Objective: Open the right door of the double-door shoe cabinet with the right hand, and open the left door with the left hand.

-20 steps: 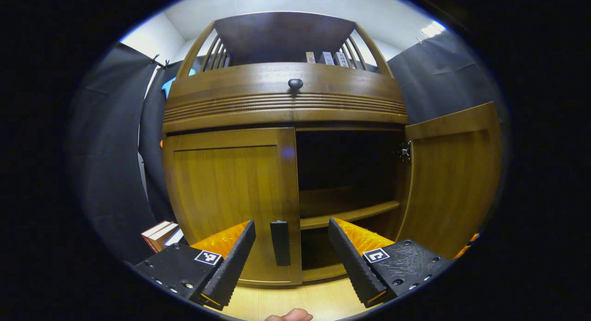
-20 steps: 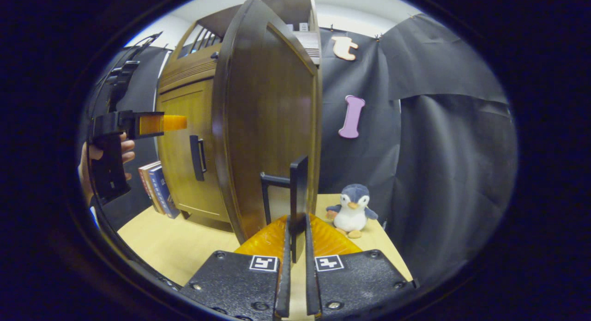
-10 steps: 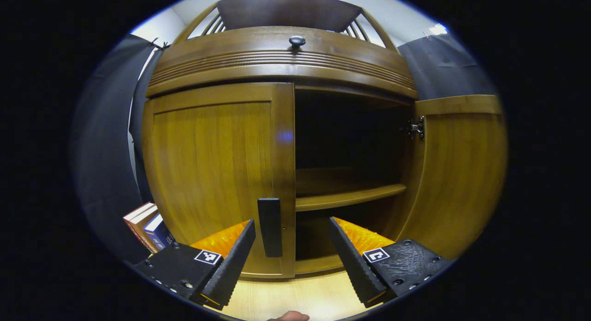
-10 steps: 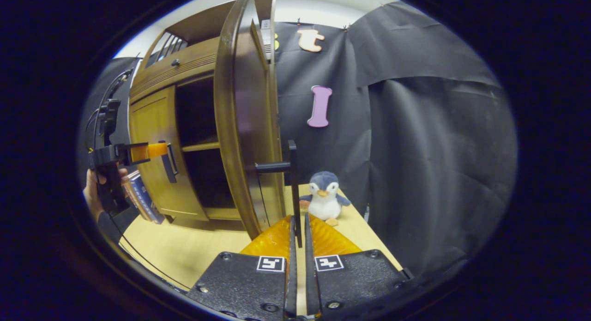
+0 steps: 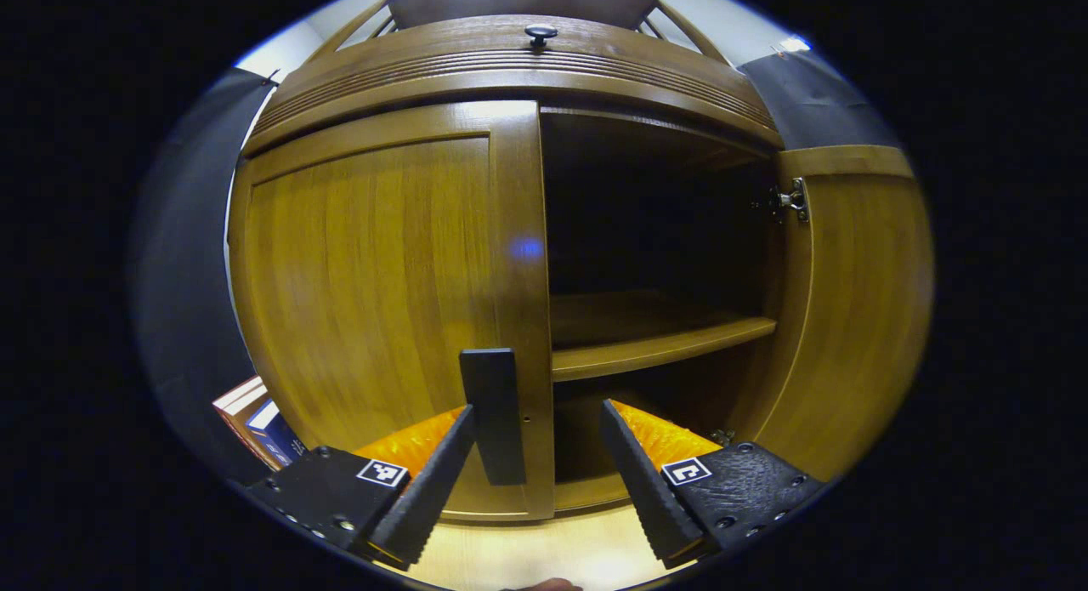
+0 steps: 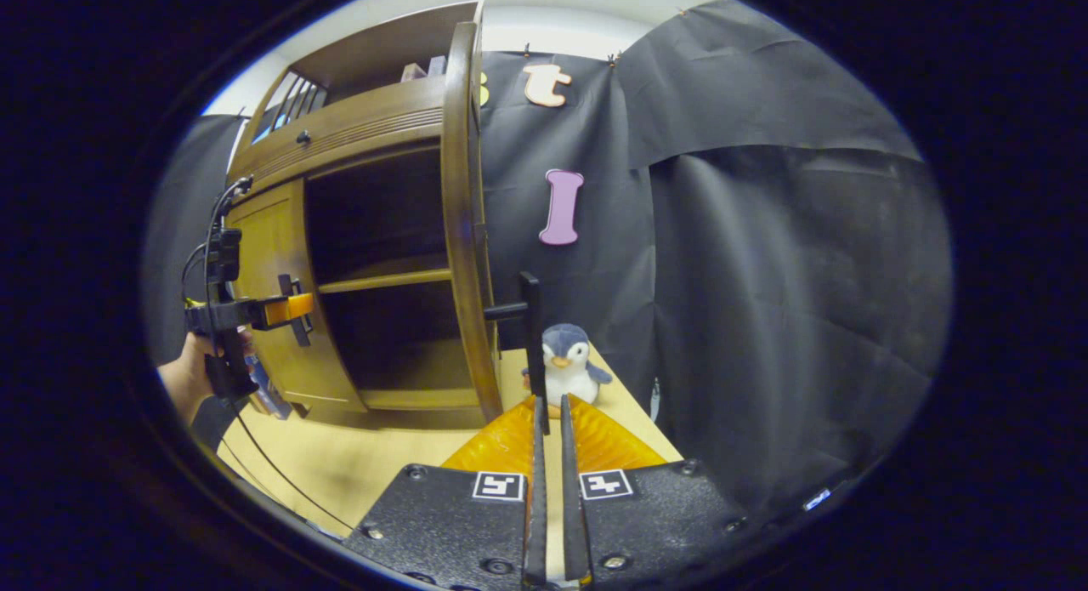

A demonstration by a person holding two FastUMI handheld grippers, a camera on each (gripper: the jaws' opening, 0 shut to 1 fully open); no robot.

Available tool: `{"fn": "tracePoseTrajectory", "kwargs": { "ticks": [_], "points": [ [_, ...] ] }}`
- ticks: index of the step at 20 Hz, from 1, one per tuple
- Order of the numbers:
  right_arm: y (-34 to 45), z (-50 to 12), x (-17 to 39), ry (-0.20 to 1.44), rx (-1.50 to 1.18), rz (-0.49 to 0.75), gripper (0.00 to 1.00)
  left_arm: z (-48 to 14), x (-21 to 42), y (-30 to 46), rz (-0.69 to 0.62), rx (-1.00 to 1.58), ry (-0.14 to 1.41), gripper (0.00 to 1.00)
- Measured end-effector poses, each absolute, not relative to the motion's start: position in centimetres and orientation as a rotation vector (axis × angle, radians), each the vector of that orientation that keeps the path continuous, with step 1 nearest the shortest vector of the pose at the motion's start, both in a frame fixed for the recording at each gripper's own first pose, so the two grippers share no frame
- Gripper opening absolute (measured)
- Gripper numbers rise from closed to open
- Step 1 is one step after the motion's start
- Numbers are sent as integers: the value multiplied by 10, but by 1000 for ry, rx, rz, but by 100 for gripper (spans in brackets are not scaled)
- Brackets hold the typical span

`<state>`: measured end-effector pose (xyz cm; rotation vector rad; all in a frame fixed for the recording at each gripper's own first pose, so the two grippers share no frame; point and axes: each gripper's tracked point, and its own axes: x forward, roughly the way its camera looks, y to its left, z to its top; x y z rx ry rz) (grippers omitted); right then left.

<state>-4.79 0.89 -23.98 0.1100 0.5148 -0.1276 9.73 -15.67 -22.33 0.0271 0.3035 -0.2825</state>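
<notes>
The brown wooden shoe cabinet (image 5: 510,72) stands right in front of me in the left gripper view. Its left door (image 5: 365,276) is closed. That door's black handle (image 5: 493,412) stands between the fingers of my open left gripper (image 5: 535,412), close to the left finger (image 5: 425,489). The right door (image 5: 858,302) is swung wide open, showing a dark inside with a shelf (image 5: 654,349). In the right gripper view this right door (image 6: 463,234) is edge-on, and my right gripper (image 6: 551,421) is shut on its black handle (image 6: 531,336). A hand (image 6: 191,378) holds the left gripper (image 6: 285,306) at the left door.
A plush penguin (image 6: 568,366) sits on the light wooden table (image 6: 340,463) just behind the open right door. Books (image 5: 255,412) lean at the cabinet's left side. A drawer with a round knob (image 5: 540,34) runs above the doors. Black cloth walls close in on both sides.
The right door has swung further open with my right gripper on its handle. My left gripper has moved up to the left door, so the handle now lies between its fingers.
</notes>
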Motion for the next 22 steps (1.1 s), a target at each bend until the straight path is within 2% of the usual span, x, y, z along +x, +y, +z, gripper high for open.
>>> {"fn": "tracePoseTrajectory", "kwargs": {
  "ticks": [1,3,4,9,11,12,13,14,16,17,18,19,20,22],
  "points": [
    [9,-236,-53,514,113,-133,11,-223,98,-153,-271,33,295,85],
    [9,-234,-50,500,129,-150,17,-223,101,-151,-260,35,290,75],
    [9,-233,-47,496,135,-156,19,-223,102,-147,-239,39,290,81],
    [8,-233,-50,483,144,-178,30,-234,112,-136,-198,22,323,82],
    [7,-232,-54,486,140,-190,41,-241,116,-136,-189,6,345,82],
    [7,-233,-56,492,139,-192,48,-244,118,-135,-189,11,355,76],
    [9,-233,-58,494,136,-186,58,-249,124,-133,-191,11,360,76],
    [10,-232,-59,493,131,-179,63,-252,126,-132,-192,16,365,74],
    [12,-228,-63,481,117,-169,74,-250,125,-139,-231,9,352,53],
    [13,-229,-66,476,110,-164,72,-249,124,-142,-254,8,345,43],
    [15,-227,-68,472,106,-161,75,-248,125,-143,-262,12,336,52],
    [25,-222,-71,471,105,-156,77,-248,126,-143,-270,17,331,44],
    [31,-219,-72,471,105,-154,75,-246,123,-144,-283,11,325,36],
    [33,-219,-75,473,104,-152,75,-249,126,-145,-288,6,323,38]
  ]
}}
